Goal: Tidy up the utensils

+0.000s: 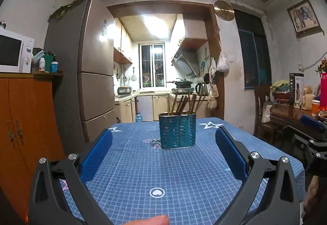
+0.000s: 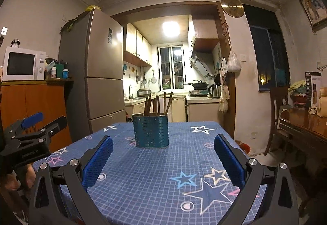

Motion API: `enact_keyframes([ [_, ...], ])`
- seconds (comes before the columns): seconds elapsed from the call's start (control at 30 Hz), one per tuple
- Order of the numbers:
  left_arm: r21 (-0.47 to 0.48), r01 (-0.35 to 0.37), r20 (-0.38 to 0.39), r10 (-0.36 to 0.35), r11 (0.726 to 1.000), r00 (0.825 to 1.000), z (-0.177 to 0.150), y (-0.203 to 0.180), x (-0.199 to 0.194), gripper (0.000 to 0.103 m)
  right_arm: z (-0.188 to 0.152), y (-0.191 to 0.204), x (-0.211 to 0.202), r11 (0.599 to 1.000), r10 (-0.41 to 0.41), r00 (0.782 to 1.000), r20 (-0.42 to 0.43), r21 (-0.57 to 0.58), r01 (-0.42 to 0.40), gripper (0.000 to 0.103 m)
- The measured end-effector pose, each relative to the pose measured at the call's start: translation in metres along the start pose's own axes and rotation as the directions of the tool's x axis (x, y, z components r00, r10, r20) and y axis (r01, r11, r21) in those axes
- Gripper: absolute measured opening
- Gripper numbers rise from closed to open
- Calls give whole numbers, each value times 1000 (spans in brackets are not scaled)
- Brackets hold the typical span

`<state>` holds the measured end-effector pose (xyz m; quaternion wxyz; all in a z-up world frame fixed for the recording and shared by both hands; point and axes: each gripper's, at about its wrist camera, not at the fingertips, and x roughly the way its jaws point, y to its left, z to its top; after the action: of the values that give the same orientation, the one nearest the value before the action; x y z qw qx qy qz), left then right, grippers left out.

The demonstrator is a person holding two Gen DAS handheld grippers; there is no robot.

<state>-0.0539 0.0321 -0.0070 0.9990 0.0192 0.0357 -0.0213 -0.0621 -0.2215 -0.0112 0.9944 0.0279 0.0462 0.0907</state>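
A teal perforated utensil holder (image 1: 177,131) stands upright on the blue star-patterned tablecloth (image 1: 184,173), with several brown chopsticks (image 1: 187,103) sticking up out of it. It also shows in the right wrist view (image 2: 150,131) with the chopsticks (image 2: 157,103). My left gripper (image 1: 163,137) is open and empty, held above the near part of the table, short of the holder. My right gripper (image 2: 163,143) is open and empty too, to the right of the left one. The left gripper shows at the left edge of the right wrist view (image 2: 44,119).
A grey fridge (image 1: 81,73) and an orange cabinet (image 1: 22,118) with a microwave (image 1: 14,53) stand to the left. A dark wooden table (image 2: 304,124) with boxes and a chair (image 2: 276,114) stand to the right. The kitchen lies behind the table.
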Motion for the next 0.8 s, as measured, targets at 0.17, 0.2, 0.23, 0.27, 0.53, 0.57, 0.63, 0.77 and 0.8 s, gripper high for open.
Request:
enact_keyframes([
  [0.17,-28,9,-37,-11,1000,999,-4,1,1,97,-6,-6,-11,1000,0,1000,-10,-2,0,99],
  [0.2,-27,6,-38,-7,1000,999,-5,1,0,97,-7,-6,-12,1000,1,1000,-11,-6,-1,99],
  [0.23,-23,5,-39,-6,1000,999,-5,0,0,97,-8,-6,-13,1000,6,1000,-17,-7,-7,99],
  [0.27,-21,4,-41,-5,1000,999,-6,-1,-1,98,-10,-7,-14,1000,8,1000,-19,-6,-8,99],
  [0.53,-7,-5,-44,5,1000,999,-11,-7,-3,98,-10,-7,-18,1000,15,1000,-20,-3,-15,99],
  [0.57,-8,-7,-44,7,1000,999,-11,-6,-3,98,-10,-7,-18,1000,14,1000,-20,-4,-14,99],
  [0.63,-8,-12,-46,11,1000,999,-10,-6,-2,98,-10,-6,-18,1000,15,1000,-21,-5,-15,99],
  [0.77,-5,-16,-52,15,1000,999,-12,-6,-1,97,-10,-5,-18,1000,21,1000,-22,-4,-21,99],
  [0.8,-3,-16,-53,16,1000,998,-12,-7,-1,97,-10,-6,-17,1000,22,1000,-22,-4,-22,99],
])
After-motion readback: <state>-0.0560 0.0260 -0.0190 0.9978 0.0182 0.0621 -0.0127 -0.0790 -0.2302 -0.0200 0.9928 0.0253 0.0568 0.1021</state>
